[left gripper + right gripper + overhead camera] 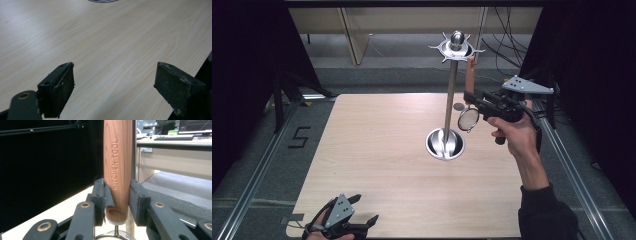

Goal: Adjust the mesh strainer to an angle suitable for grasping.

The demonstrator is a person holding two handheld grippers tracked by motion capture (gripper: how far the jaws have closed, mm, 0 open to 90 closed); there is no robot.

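Observation:
A steel utensil stand (pixel 451 85) rises from a round base (pixel 445 144) at the table's middle right, with a hooked ring at its top (pixel 456 47). My right gripper (pixel 470 95) is shut on the wooden handle (pixel 117 167) of a small mesh strainer, stamped KITCHEN TOOL. The handle (pixel 470 75) points up toward the hooks and the strainer's round head (pixel 468 119) hangs below the jaws, just right of the pole. My left gripper (pixel 364 210) rests open at the table's front left edge; its pads (pixel 61 92) stand wide apart over bare wood.
The light wooden table (pixel 382 150) has dark floor rails on both sides. Shelving and cables stand behind the table. A desk with a keyboard (pixel 175 138) shows far off in the right gripper view.

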